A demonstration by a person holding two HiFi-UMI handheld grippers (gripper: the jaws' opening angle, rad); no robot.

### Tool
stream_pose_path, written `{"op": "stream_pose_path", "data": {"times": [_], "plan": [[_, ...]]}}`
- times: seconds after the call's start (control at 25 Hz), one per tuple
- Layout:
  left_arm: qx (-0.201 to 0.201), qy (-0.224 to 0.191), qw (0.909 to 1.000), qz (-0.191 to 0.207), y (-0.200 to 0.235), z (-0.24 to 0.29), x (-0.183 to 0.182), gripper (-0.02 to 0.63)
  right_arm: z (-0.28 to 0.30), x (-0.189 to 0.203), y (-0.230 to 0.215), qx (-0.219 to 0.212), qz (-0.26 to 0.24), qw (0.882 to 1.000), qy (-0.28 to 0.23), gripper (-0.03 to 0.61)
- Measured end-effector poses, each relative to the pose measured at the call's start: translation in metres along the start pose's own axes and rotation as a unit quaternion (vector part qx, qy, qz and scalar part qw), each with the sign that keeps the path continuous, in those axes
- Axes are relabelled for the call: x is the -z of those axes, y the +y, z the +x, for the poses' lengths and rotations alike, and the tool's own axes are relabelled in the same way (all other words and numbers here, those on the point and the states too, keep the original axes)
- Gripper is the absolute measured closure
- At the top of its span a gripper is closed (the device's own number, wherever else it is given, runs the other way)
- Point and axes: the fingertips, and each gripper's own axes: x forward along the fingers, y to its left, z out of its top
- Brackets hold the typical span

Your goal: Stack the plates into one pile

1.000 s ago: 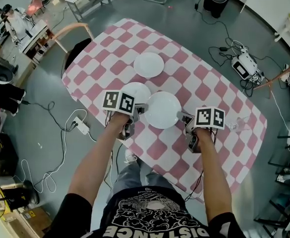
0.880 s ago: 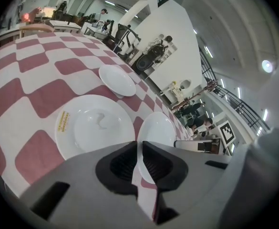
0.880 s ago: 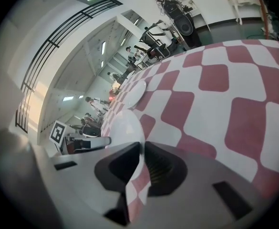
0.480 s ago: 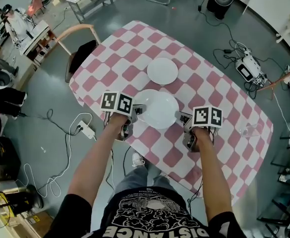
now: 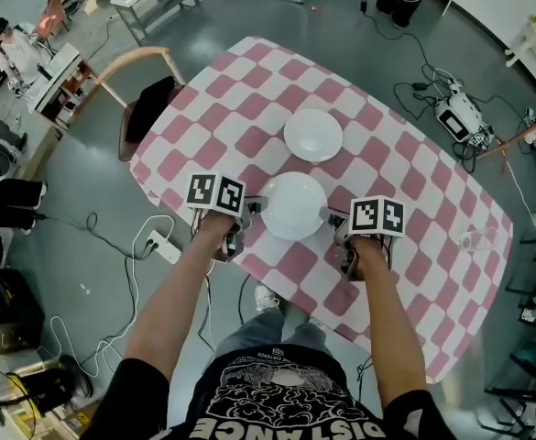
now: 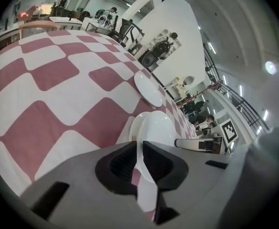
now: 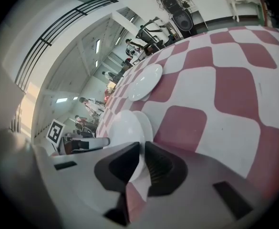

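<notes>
The left gripper (image 5: 254, 204) and the right gripper (image 5: 333, 216) are each closed narrowly on opposite rim edges of one round white ceramic plate (image 5: 293, 205). They hold it roughly level over the near half of the table covered in a pink-and-white checked cloth (image 5: 249, 108). A second white plate (image 6: 133, 130) lies on the cloth directly beneath, and only a sliver of its rim shows past the held one. Whether the two plates already touch cannot be told. The step in hand appears to be setting the held plate onto the lower one. It is best done by keeping both grippers at equal height so the plate stays flat. Centre its rim over the lower rim, lower it until it seats, and only then part the jaws, both sides together, so neither side drops first. A third white plate (image 5: 313, 135) rests well apart toward the far side and remains to be gathered. The cloth around it is bare, which leaves an open path. The near table edge runs just below the grippers, so draw them out sideways, not back and down. A wooden chair (image 5: 148, 71) stands at the far left corner, and a clear glass (image 5: 476, 239) sits near the right edge. Both are well clear of the working area.
</notes>
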Motion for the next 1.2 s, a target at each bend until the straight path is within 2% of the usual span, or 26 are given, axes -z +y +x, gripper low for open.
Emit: {"op": "stream_pose_path", "data": {"times": [0.4, 0.56, 0.76, 1.2], "plan": [[0.01, 0.017, 0.9997, 0.014, 0.005, 0.004, 0.001, 0.563, 0.004, -0.006, -0.002, 0.023, 0.004, 0.999, -0.023, 0.534], [0.003, 0.012, 0.9995, 0.03, 0.004, 0.003, 0.001, 0.554, 0.003, -0.007, -0.003, 0.038, -0.015, 0.999, -0.027, 0.528], [-0.001, 0.008, 0.9994, 0.033, 0.003, 0.002, 0.002, 0.526, 0.001, -0.008, -0.004, 0.052, -0.033, 0.998, -0.033, 0.477], [-0.015, -0.01, 0.9984, 0.054, 0.003, -0.01, -0.004, 0.508, -0.009, -0.014, 0.002, 0.061, -0.055, 0.995, -0.052, 0.463]]}}
